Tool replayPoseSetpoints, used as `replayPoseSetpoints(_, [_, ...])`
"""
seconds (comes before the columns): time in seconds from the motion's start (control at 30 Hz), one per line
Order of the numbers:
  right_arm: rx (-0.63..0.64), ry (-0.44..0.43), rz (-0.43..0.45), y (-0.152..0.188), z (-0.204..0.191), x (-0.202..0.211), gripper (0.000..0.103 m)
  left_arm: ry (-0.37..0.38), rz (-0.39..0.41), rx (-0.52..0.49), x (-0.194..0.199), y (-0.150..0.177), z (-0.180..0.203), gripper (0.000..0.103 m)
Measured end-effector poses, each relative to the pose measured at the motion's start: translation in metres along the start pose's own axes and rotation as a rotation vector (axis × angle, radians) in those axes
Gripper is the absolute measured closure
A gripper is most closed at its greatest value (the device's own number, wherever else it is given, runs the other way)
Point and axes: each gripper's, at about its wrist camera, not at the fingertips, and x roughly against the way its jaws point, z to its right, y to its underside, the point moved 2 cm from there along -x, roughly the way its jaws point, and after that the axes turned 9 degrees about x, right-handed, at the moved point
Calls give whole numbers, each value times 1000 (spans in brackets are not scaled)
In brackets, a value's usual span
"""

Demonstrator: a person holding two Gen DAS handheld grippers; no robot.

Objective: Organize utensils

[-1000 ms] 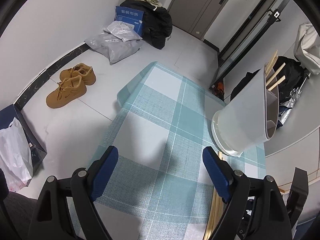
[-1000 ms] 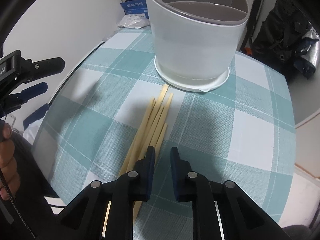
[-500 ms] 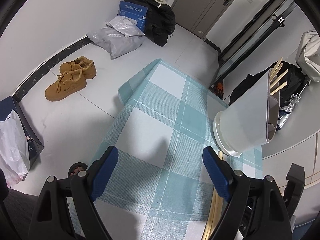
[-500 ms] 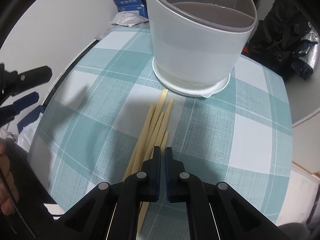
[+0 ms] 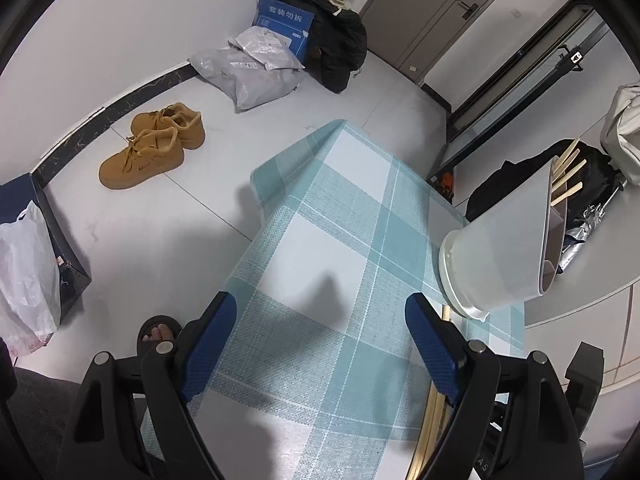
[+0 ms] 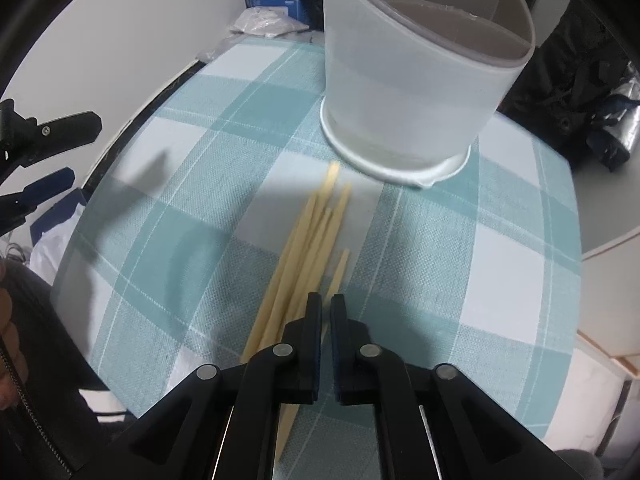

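Observation:
Several pale wooden chopsticks (image 6: 312, 240) lie fanned on the teal checked tablecloth (image 6: 200, 160), just short of the white divided utensil holder (image 6: 408, 92). My right gripper (image 6: 326, 300) points down at their near ends. Its jaws are opening slightly, and one short chopstick (image 6: 340, 264) runs into the narrow gap between the pads. In the left wrist view the holder (image 5: 496, 248) stands at the right with chopsticks (image 5: 568, 172) sticking out of it. My left gripper (image 5: 320, 308) hangs open over bare cloth, holding nothing. The pile's chopsticks (image 5: 434, 412) show beside its right finger.
The table's left edge drops to a white floor. There I see tan shoes (image 5: 156, 144), grey parcels (image 5: 248, 72), a blue box (image 5: 284, 20), a black bag (image 5: 340, 52) and a white plastic bag (image 5: 24, 264). A person's sandalled foot (image 5: 160, 332) is beside the table.
The right jaws closed from a small gap onto the chopstick ends, and the pile now looks blurred and closer. The left gripper stayed open; a foot came into its view.

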Motion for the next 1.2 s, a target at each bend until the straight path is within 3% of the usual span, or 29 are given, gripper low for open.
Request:
replayPoseSetpoints(0.2, [22, 14, -15, -11, -1, -7, 95, -25, -10, -21, -5, 3, 1, 20])
replayPoseSetpoints(0.47, [15, -18, 59, -22, 10, -11, 99, -38, -36, -77, -9, 9, 8, 20])
replayPoseSetpoints(0.87, [-312, -201, 369, 9, 103, 54, 103, -87, -118, -356, -28, 54, 55, 20])
replayPoseSetpoints(0.97, [-338, -206, 362, 21, 112, 52, 103, -113, -137, -390, -34, 63, 60, 20])
replayPoseSetpoints(1.2, [-290, -245, 301, 30, 89, 25, 100, -174, -142, -463, -40, 75, 68, 20])
